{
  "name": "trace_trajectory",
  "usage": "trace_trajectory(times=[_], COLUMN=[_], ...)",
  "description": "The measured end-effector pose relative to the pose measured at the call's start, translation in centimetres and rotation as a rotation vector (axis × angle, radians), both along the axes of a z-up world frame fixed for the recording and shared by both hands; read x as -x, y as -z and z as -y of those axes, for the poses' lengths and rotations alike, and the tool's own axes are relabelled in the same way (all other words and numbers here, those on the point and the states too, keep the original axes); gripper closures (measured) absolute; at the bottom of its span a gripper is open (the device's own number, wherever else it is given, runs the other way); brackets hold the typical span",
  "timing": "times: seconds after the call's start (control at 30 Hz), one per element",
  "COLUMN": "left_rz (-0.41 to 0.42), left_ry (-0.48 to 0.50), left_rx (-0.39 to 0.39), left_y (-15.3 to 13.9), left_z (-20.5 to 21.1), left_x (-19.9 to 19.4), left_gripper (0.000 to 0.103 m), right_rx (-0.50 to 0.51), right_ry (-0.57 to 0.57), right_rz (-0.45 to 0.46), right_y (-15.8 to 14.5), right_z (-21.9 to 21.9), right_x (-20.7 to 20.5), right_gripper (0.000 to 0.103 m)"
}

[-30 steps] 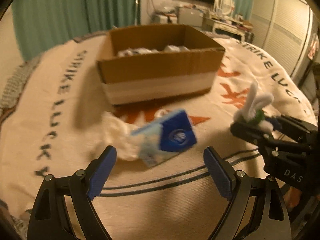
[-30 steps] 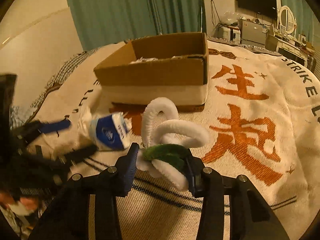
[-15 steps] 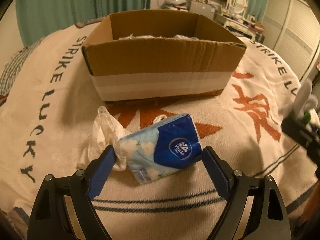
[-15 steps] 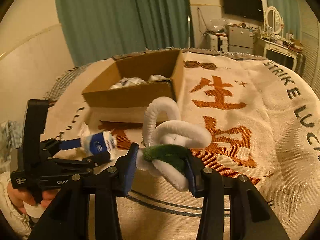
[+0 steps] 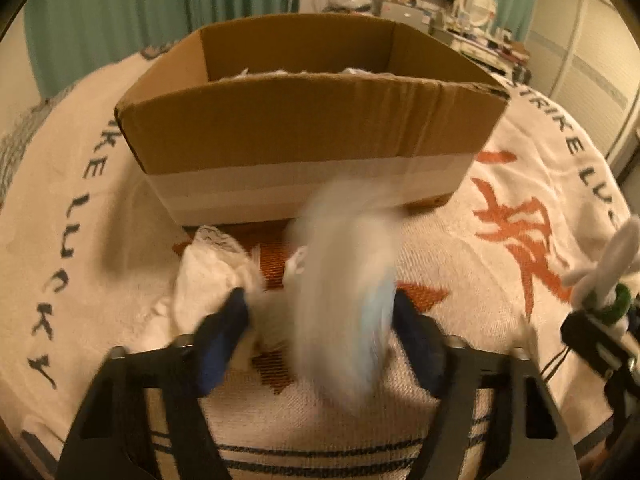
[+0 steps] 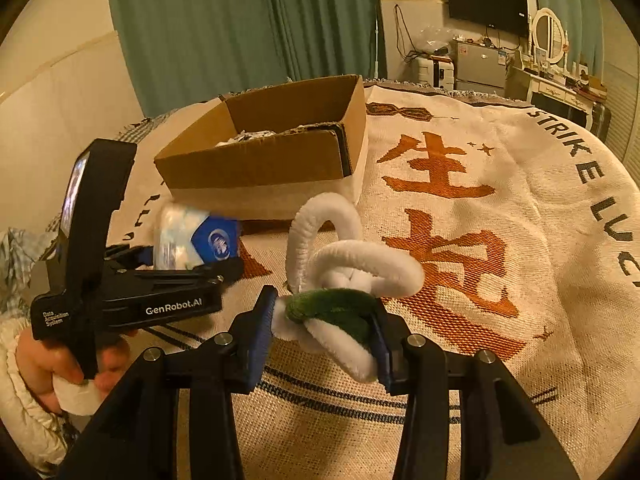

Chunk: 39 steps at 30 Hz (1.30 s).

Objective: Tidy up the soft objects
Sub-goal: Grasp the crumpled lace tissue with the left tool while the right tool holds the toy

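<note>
One box [image 5: 304,136] on the blanket [image 6: 500,240]. In front of it, the left gripper [image 5: 320,320] clamps one tissue pack [image 6: 192,240], blurred in its own view; the right gripper [image 6: 320,320] clamps one pipe-cleaner toy [image 6: 344,272].

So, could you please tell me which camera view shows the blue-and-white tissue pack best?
The right wrist view: the blue-and-white tissue pack is sharp there, logo visible, inside the left claw. The left wrist view shows only a pale motion-blurred smear.
</note>
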<state>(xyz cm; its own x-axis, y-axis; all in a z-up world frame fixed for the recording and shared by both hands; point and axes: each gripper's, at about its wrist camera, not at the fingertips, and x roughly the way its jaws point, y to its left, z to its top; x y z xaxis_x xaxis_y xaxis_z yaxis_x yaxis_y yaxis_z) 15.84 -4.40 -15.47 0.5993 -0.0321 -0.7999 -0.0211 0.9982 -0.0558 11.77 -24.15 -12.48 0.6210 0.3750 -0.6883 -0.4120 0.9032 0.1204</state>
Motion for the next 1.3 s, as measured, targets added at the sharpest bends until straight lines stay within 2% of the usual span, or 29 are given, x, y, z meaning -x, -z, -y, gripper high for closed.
trace_trajectory(times=[0.1,0.13,0.2,0.37,0.53,0.67,0.7,0.73,0.77,0.8,0.87,0.93,1.07,1.17,1.27,1.3], left_rz=[0.008,0.018,0.046,0.096,0.148,0.180,0.182,0.173,0.139,0.109,0.102,0.101,0.046,-0.009,-0.008,-0.005], left_ry=[0.029,0.037,0.054,0.065,0.072,0.056,0.043,0.025,0.020,0.023,-0.002,0.006,-0.005,-0.041,-0.035,-0.034], left_rx=[0.008,0.027,0.030,0.040,-0.022,-0.033,-0.049,-0.067,-0.073,-0.072,-0.074,-0.056,-0.026,0.024,0.100,0.105], left_y=[-0.4,-0.7,-1.3,-2.9,-3.8,-4.3,-4.3,-4.0,-3.4,-2.9,-2.0,-1.3,0.6,2.0,2.1,2.0], left_z=[-0.4,-0.6,-0.8,-1.1,-1.4,-2.1,-2.3,-2.5,-2.6,-2.6,-2.8,-2.7,-2.9,-4.1,-5.1,-5.3], left_x=[0.9,1.4,2.2,3.9,5.7,6.4,6.3,6.0,5.4,5.0,4.5,4.3,2.6,1.4,1.3,1.4], left_gripper=[0.075,0.077,0.089,0.089,0.089,0.089,0.083,0.081,0.069,0.044,0.030,0.030,0.030,0.034,0.070,0.077], right_rx=[0.005,0.007,0.010,0.013,0.016,0.010,0.007,0.005,0.003,0.003,0.006,0.007,0.005,0.004,0.007,0.008], right_ry=[0.011,0.012,0.012,0.001,-0.004,0.004,0.007,0.008,0.007,0.006,0.004,0.005,0.014,0.014,0.013,0.013], right_rz=[0.002,0.006,0.014,0.040,0.065,0.063,0.059,0.057,0.053,0.051,0.044,0.034,0.012,0.006,-0.003,-0.006], right_y=[-0.2,-0.3,-0.7,-1.8,-2.7,-2.6,-2.5,-2.3,-2.2,-2.1,-1.8,-1.5,-0.8,-0.5,-0.2,-0.1], right_z=[0.1,0.1,-0.1,-0.7,-0.8,-0.5,-0.4,-0.4,-0.4,-0.4,-0.4,-0.4,-0.2,-0.3,-0.4,-0.4], right_x=[0.4,0.6,1.0,2.5,3.5,3.5,3.3,3.2,3.0,2.9,2.7,2.3,1.5,1.1,0.7,0.7], right_gripper=[0.060,0.060,0.060,0.060,0.059,0.059,0.059,0.059,0.059,0.059,0.059,0.059,0.059,0.059,0.059,0.059])
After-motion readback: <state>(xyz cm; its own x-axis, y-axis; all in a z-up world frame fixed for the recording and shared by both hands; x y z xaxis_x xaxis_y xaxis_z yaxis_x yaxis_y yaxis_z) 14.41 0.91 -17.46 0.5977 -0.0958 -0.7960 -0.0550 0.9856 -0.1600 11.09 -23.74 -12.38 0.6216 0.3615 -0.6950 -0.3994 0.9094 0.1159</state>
